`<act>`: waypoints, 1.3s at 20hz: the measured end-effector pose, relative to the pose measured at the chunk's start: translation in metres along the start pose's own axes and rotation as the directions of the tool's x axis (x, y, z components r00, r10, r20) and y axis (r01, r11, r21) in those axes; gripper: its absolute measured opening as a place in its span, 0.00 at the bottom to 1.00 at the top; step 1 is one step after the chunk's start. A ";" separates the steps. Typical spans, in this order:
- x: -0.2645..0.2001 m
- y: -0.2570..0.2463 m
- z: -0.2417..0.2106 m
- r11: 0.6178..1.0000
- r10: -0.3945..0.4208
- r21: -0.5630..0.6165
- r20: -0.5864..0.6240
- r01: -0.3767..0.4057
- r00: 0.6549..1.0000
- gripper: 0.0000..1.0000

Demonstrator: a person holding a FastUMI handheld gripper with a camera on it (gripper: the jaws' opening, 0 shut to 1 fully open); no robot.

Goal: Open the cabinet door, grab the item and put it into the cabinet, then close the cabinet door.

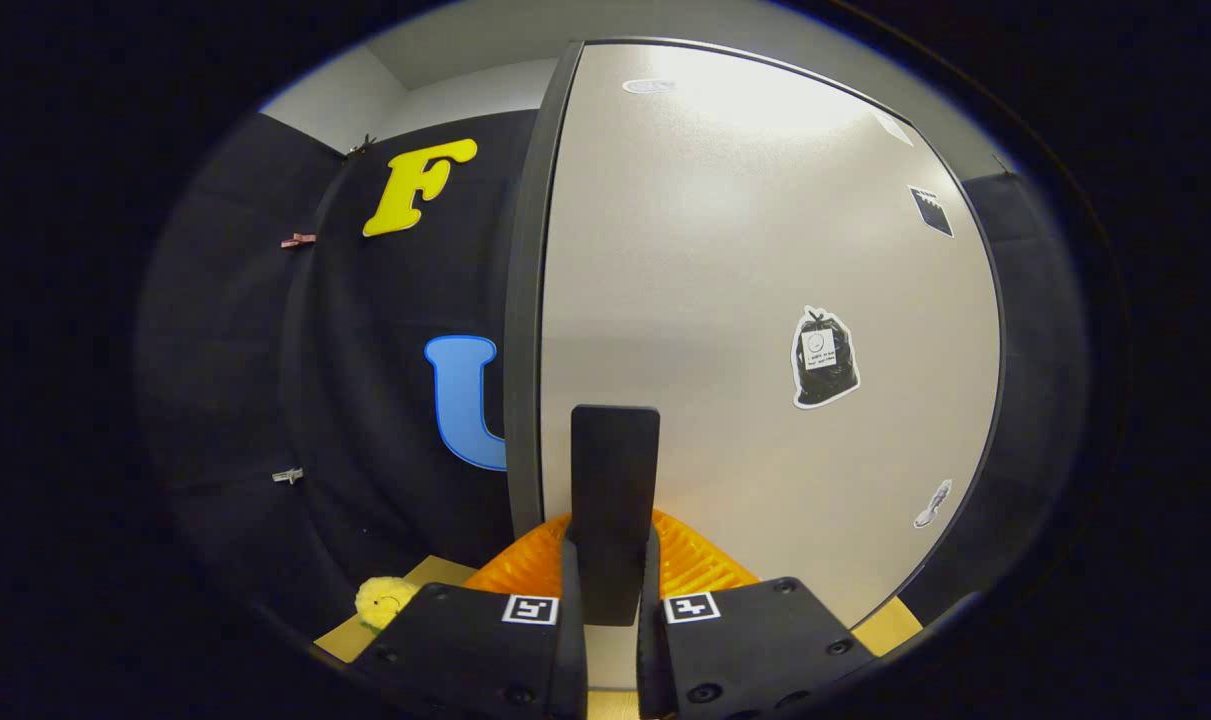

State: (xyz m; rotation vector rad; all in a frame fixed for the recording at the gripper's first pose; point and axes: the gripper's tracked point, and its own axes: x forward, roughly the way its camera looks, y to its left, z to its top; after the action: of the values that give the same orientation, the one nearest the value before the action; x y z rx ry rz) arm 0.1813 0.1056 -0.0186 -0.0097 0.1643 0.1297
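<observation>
Claw (613,570) clamped on cabinet door (745,330) handle (613,500).

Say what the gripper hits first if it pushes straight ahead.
The gripper is shut on the door handle; straight ahead is the cabinet door, apparently right behind the handle.

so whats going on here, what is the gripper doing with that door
A hand-held gripper has its fingers closed on the dark upright handle of the pale cabinet door. The door fills the space just ahead, its dark edge beside the black cloth wall. A yellow plush toy sits on the wooden surface off to the side of the fingers, not yet picked up.
</observation>
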 end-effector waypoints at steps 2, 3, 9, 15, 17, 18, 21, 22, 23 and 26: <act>0.000 0.001 0.000 0.999 0.026 0.030 -0.019 -0.025 0.999 0.18; -0.007 0.001 -0.001 0.999 0.035 0.040 -0.037 -0.033 0.999 0.18; -0.037 -0.004 -0.002 0.998 0.054 0.027 -0.043 -0.052 0.998 0.12; -0.099 -0.020 -0.003 0.996 0.083 0.047 -0.042 -0.081 0.996 0.12; -0.123 -0.029 -0.003 0.995 0.089 0.055 -0.031 -0.088 0.995 0.12; -0.133 -0.035 -0.002 0.994 0.089 0.060 -0.025 -0.087 0.996 0.12; -0.164 -0.051 -0.003 0.995 0.080 0.067 -0.020 -0.079 0.997 0.12; -0.172 -0.056 -0.003 0.995 0.076 0.070 -0.019 -0.074 0.997 0.12; -0.180 -0.061 -0.004 0.995 0.070 0.074 -0.019 -0.068 0.997 0.12; -0.199 -0.077 -0.002 0.996 0.053 0.074 -0.021 -0.052 0.998 0.12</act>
State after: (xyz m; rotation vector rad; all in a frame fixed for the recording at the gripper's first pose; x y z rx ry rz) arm -0.0033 0.0043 0.0120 0.0662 0.1923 0.1761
